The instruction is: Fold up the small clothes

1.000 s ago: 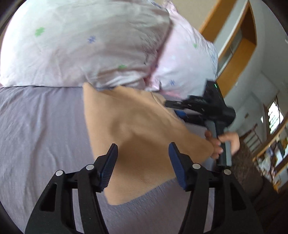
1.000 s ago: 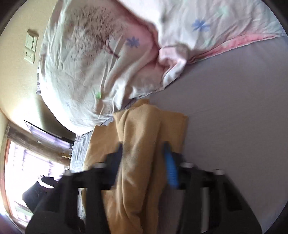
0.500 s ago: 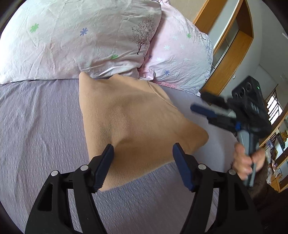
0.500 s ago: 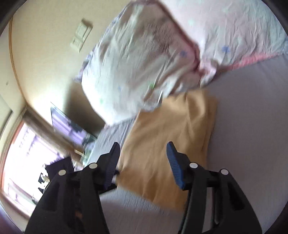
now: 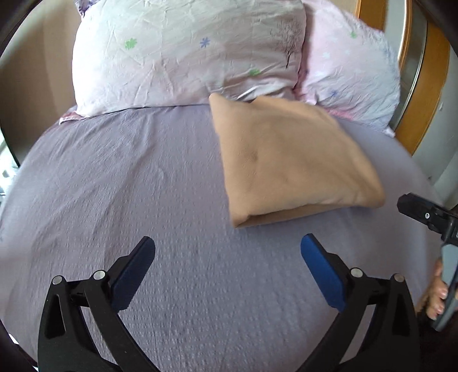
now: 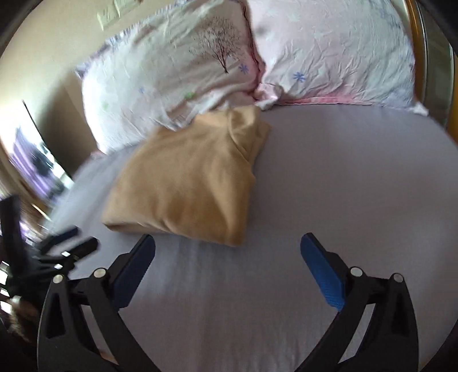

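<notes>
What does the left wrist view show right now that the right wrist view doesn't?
Left wrist only: the open layered edge of the folded tan garment, the wooden frame at the right of the bed, and the hand holding the right claw.

Right wrist only: a wall switch, the tree print on the pillow, and the garment's bunched collar end.

Both: the garment lying folded on the lilac sheet against two pillows, untouched, with the left claw and right claw open and empty.

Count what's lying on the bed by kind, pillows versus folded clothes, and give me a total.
Pillows: 2, a white floral pillow and a pink floral pillow.
Folded clothes: 1, a tan folded garment.
Total: 3.
</notes>
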{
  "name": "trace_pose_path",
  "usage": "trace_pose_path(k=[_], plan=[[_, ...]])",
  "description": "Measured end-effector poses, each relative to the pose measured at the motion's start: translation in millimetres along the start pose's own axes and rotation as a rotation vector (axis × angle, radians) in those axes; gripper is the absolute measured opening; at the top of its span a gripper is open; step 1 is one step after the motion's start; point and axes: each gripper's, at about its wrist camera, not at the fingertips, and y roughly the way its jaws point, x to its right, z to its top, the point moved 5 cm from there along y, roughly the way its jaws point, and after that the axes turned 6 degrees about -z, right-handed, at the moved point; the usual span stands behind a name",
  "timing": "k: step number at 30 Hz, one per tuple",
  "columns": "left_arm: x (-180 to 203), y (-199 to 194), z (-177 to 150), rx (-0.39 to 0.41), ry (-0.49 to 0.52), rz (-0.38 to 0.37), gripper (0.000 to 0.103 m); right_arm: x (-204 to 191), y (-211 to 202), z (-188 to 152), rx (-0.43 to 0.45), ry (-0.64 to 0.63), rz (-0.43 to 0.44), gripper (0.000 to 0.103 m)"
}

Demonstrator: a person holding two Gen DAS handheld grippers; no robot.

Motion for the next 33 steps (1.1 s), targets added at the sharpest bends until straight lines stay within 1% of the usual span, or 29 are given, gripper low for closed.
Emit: trace_pose_path(k=[3, 6, 8, 13, 16, 33], plan=[[-1, 12, -3, -0.036, -0.001, -0.004, 0.102, -8, 10, -14, -0.036, -0.048, -0.058, 0.101], [-2, 16, -5, -0.057, 0.002, 0.008, 0.102, -13, 20, -26, -0.055, -0.070, -0.096, 0.101], [-3, 19, -6, -0.072, -0.002, 0.008, 0.102, -19, 29, -28, -0.063, -0.091, -0.115, 0.101], [-2, 20, -7, -0.079, 0.015, 0.038, 0.102, -23, 32, -33, -0.074, -0.132, -0.172, 0.101], [1, 22, -8, -0.096, 0.045, 0.071, 0.102, -23, 33, -34, -0.085, -0.129, -0.172, 0.101], [0, 21, -7, -0.093, 0.045, 0.069, 0.102, -23, 33, -35, -0.084, -0.125, -0.179, 0.101]])
